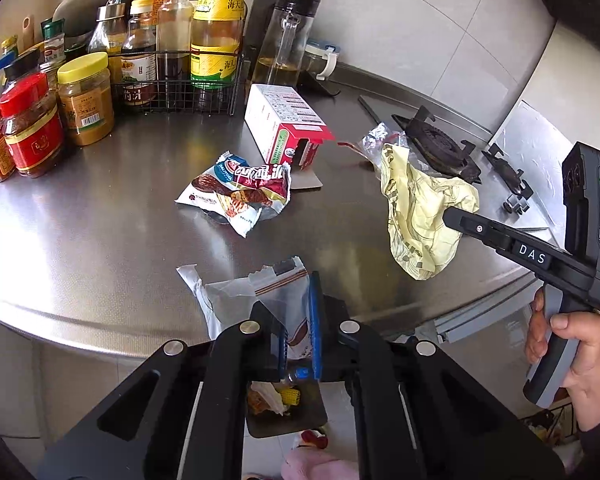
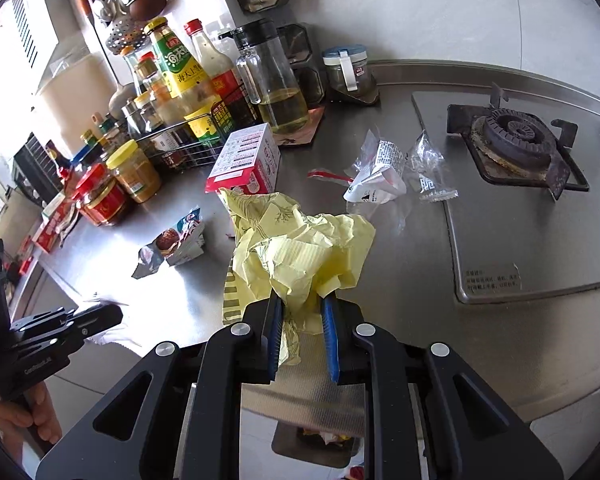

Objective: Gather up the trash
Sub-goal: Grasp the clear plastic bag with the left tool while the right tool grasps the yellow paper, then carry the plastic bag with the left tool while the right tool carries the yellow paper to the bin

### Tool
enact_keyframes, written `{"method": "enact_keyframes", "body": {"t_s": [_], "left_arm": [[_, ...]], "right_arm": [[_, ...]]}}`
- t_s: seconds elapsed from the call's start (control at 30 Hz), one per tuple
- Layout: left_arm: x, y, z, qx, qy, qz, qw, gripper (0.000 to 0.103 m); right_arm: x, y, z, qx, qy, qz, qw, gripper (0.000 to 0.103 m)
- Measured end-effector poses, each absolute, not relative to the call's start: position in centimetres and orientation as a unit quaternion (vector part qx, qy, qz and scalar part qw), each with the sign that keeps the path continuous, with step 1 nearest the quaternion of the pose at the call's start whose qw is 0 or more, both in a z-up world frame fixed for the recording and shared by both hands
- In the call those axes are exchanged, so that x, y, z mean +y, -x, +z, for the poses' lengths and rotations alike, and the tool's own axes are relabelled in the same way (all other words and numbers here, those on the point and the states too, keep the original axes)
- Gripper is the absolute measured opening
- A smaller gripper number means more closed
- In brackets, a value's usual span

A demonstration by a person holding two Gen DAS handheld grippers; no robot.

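My left gripper [image 1: 294,308] is shut on a white and clear zip bag [image 1: 240,300] at the counter's front edge. My right gripper [image 2: 301,304] is shut on a crumpled yellow wrapper [image 2: 300,252], held a little above the steel counter; from the left wrist view that wrapper [image 1: 416,208] hangs from the right gripper's tips [image 1: 450,216]. A brown and white snack wrapper [image 1: 240,188] lies mid-counter. Clear plastic wrappers [image 2: 380,176] lie beside the stove. A dark bin [image 1: 286,412] with scraps stands on the floor below the counter edge.
A red and white carton [image 1: 284,128] lies on its side. Sauce jars [image 1: 32,132] and bottles in a wire rack [image 1: 180,92] crowd the back left. An oil jug [image 2: 276,92] stands behind. A gas burner [image 2: 516,136] is set into the counter at the right.
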State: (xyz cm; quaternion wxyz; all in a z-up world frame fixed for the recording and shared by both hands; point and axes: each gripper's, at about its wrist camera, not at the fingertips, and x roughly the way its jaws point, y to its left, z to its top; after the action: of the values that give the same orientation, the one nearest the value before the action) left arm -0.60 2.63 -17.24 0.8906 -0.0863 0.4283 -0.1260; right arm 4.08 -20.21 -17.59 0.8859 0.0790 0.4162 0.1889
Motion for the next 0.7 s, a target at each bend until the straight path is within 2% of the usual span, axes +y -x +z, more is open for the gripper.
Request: {"method": "enact_keyframes", "body": {"t_s": [0.37,0.53,0.7], "left_arm": [[0.1,8.1,-17.9,0.434,0.088,-0.164,0.882,0.007],[-0.8,10.3,-21.1,0.465,0.089,-0.174,0.864,0.007],[-1.6,11.4,-26.6,0.509,0.091,-0.173,0.838,0.007]], "right_arm": [[-21.1,5.6,-18.0,0.420,-0.082,0.198,0.882,0.019],[-20.6,8.3,-21.2,0.454,-0.079,0.198,0.865,0.019],[-20.0,9.2,-26.5,0.505,-0.078,0.185,0.839,0.019]]}}
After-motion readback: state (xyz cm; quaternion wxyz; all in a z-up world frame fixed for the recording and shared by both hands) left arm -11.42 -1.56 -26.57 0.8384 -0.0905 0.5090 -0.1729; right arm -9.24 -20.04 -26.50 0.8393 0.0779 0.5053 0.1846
